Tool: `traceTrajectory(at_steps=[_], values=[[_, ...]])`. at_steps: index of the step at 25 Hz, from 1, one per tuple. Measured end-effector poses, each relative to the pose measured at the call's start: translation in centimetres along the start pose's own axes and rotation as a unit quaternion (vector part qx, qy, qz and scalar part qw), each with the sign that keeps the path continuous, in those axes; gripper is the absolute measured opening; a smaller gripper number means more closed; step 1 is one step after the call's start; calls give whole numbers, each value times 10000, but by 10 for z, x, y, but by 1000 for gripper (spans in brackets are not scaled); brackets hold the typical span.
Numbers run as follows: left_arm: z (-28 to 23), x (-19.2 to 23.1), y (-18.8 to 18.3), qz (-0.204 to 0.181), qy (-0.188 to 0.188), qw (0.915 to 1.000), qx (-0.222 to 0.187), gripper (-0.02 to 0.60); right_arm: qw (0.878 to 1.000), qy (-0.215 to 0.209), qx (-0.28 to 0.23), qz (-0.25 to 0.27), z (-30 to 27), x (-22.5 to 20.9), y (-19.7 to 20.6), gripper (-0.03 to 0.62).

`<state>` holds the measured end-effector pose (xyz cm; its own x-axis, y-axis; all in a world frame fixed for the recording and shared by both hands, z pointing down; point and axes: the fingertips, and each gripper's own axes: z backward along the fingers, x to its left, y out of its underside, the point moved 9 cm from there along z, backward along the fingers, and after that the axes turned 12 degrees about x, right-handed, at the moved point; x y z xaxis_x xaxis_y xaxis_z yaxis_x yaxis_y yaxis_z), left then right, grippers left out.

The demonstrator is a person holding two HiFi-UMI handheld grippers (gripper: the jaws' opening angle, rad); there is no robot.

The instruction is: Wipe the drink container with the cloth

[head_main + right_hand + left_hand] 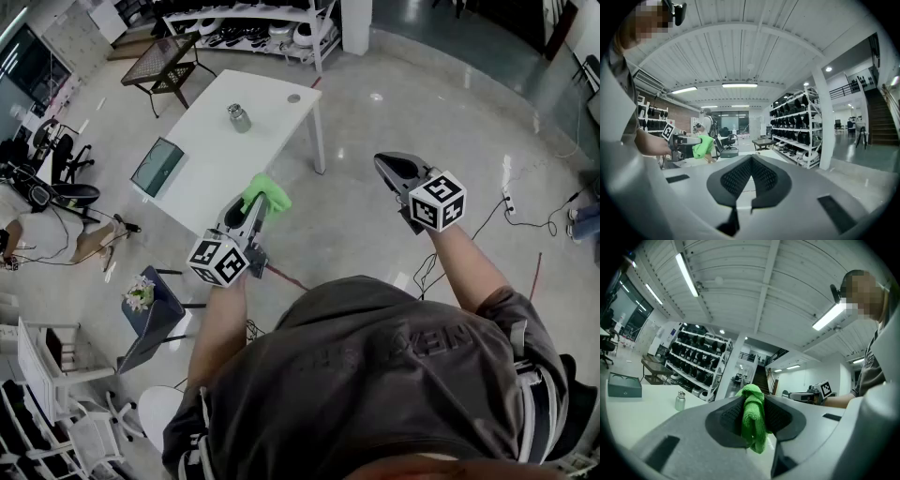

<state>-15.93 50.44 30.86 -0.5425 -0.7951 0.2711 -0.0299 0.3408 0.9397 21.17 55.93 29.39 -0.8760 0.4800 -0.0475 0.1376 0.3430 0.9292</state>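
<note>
1. Standing upright toward the far end of the white tabletop (pixel 277 127), the drink container (pixel 239 118), a small metal flask, is untouched and well apart from both grippers.
2. The green cloth (pixel 266 193) is bunched and clamped in the left gripper (pixel 249 214), with its folds spilling past the tips.
3. The right gripper (pixel 385 166) is closed on nothing and held out over the floor beside the tabletop.
4. The step in hand looks like the approach: the cloth is secured, and wiping has not yet begun.
5. Next, both grippers need to reach the flask. The right jaws would have to open to steady it, since it looks light enough to tip, before the cloth rubs its side.
</note>
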Motion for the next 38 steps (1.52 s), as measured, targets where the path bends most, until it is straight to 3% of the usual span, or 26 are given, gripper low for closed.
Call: traceTrajectory(at_steps=[16, 23, 30, 35, 38], values=[[-61, -60, 3, -33, -288, 9994, -168, 98, 9996, -277, -11, -58, 39, -67, 19, -8], [-91, -59, 2, -27, -235, 9997, -66, 98, 9995, -250, -126, -140, 36, -95, 25, -8], [-128, -9, -3, 1, -42, 10000, -56, 98, 9997, -72, -48, -215, -4, -119, 25, -8], [-173, 57, -19, 13, 279, 9996, -4, 98, 9996, 155, -34, -250, -56, -145, 5, -8], [-219, 109, -42, -74, 657, 9978, 58, 98, 9984, 439, -93, -333, -94, -170, -15, -7]])
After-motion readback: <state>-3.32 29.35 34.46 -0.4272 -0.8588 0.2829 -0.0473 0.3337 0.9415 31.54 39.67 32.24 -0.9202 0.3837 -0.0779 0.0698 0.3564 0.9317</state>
